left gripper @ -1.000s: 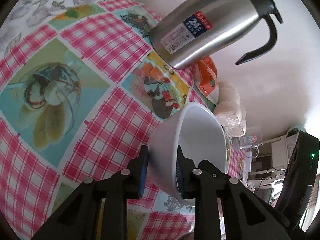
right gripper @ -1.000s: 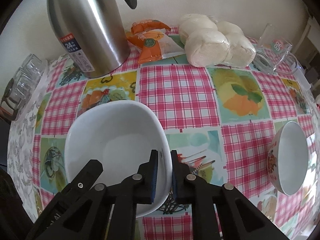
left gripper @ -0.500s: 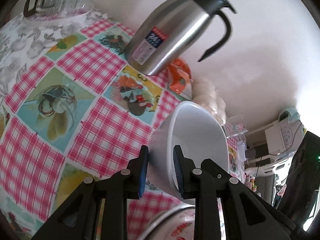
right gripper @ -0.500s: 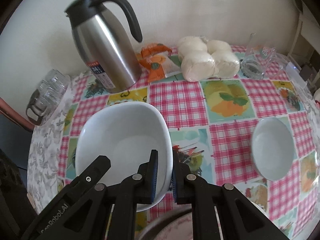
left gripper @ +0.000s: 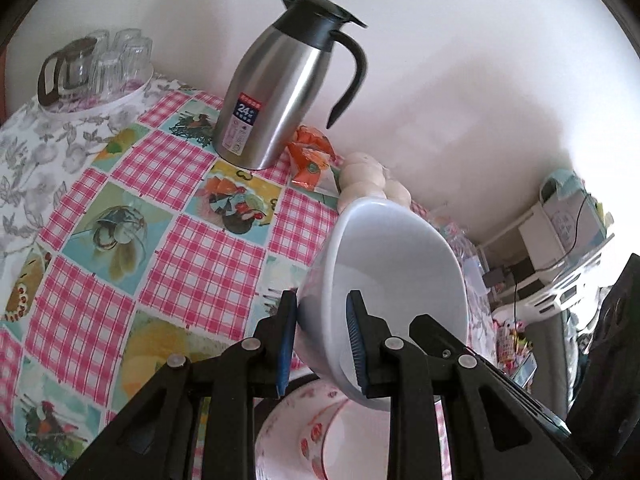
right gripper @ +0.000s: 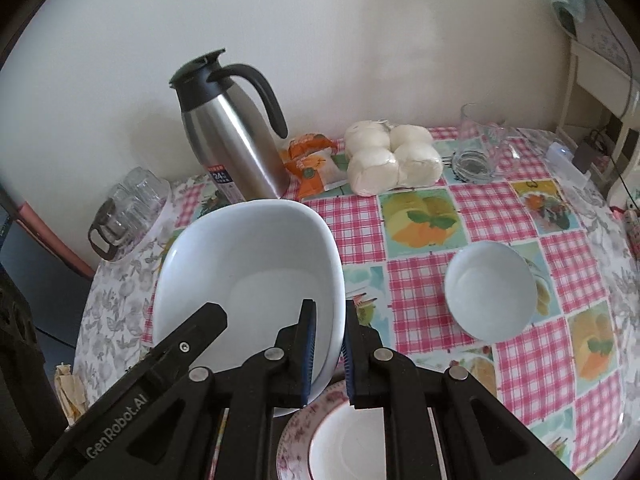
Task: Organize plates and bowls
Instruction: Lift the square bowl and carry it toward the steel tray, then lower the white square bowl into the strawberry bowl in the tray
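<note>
Both grippers hold one large white bowl above the table. My left gripper (left gripper: 320, 340) is shut on its rim, the bowl (left gripper: 392, 280) tilted. My right gripper (right gripper: 329, 344) is shut on the opposite rim of the same bowl (right gripper: 248, 276). Below the bowl lies a flower-rimmed plate (right gripper: 296, 436), also showing in the left wrist view (left gripper: 304, 432). A small white bowl (right gripper: 490, 296) stands on the checked tablecloth to the right.
A steel thermos jug (right gripper: 232, 148) stands at the back by the wall, with an orange packet (right gripper: 312, 160), bagged white buns (right gripper: 392, 160) and a glass jug (right gripper: 476, 152) beside it. Upturned glasses (right gripper: 128, 204) sit at the left edge.
Both grippers have lifted the large white bowl up and back from the table. The flower-rimmed plate has come into view beneath it.
</note>
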`<state>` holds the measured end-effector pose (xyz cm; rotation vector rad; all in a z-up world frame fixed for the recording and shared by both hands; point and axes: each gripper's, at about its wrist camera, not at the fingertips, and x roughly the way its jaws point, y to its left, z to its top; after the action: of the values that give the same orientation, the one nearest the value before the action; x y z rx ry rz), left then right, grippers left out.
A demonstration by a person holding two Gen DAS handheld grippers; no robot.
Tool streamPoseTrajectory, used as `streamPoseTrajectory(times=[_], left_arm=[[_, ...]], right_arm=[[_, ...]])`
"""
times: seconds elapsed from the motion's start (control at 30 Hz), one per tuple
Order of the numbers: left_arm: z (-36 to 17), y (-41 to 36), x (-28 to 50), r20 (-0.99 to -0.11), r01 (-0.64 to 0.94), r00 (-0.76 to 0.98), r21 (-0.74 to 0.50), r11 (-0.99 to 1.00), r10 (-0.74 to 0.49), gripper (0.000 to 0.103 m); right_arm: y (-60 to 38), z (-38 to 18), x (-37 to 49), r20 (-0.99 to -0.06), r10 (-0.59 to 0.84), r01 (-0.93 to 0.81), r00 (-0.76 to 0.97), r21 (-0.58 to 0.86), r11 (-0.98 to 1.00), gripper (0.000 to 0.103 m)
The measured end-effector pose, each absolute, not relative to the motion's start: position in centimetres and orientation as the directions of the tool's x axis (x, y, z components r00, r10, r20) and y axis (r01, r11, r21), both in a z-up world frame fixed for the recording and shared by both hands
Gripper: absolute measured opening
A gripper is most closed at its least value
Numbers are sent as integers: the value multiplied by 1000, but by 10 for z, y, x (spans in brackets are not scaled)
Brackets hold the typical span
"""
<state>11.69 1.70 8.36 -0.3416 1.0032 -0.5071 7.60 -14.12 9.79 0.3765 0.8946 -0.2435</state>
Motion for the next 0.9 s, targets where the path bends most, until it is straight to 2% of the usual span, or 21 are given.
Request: streamPoseTrajectory(times=[0.53,0.9], left_arm=[[100,-12,52,-741,359,464,-343,868,-485,26],[106,-41,23,-747,425,463,-284,859,-476,25]], right_arm=[[-162,100,-7,-700,4,367,714,379,849,17],[-181,107,-50,-642,-20,367,767,411,834,19]])
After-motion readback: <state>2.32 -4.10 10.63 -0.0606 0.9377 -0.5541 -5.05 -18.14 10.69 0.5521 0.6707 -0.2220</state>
